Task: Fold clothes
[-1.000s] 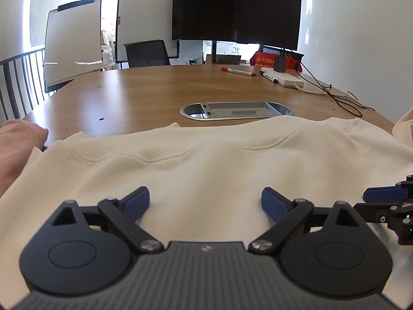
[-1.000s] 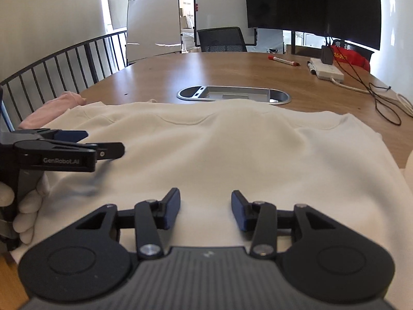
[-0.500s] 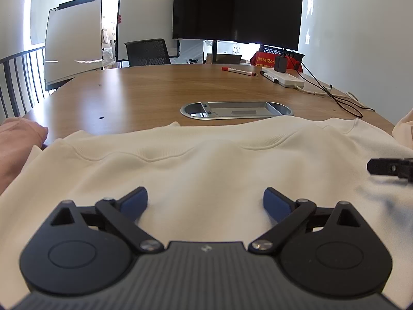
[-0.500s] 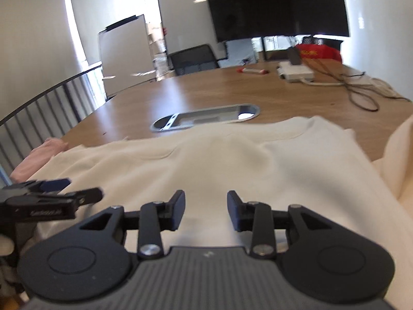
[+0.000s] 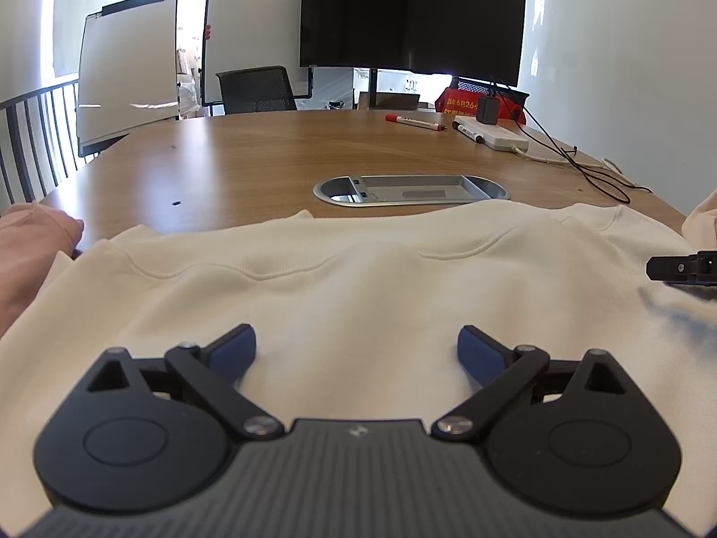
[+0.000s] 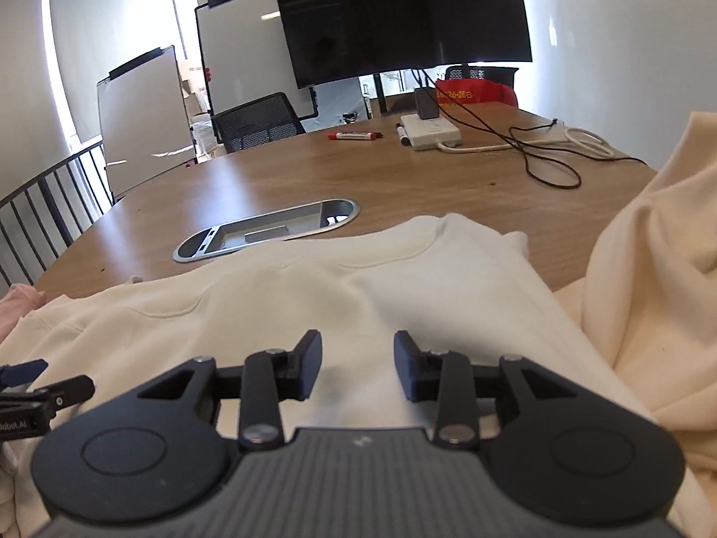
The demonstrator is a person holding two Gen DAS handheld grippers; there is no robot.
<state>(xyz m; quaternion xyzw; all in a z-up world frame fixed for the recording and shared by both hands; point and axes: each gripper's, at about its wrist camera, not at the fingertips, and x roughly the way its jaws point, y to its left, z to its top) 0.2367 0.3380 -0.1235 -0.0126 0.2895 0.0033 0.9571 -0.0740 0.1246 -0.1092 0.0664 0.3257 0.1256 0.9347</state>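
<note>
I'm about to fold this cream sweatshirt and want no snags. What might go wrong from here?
1. Both the left gripper and right gripper are open above the cream sweatshirt, gripping nothing; a shallow pinch may catch only the top layer.
2. A second cream garment lies heaped at the sweatshirt's right edge and could get caught in the fold.
3. A pink garment lies at the left edge; it could be dragged along.

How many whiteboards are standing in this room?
2, both behind the far end of the table: one whiteboard at the left near the railing, the other whiteboard beside the dark screen. The screen may hide more.
</note>
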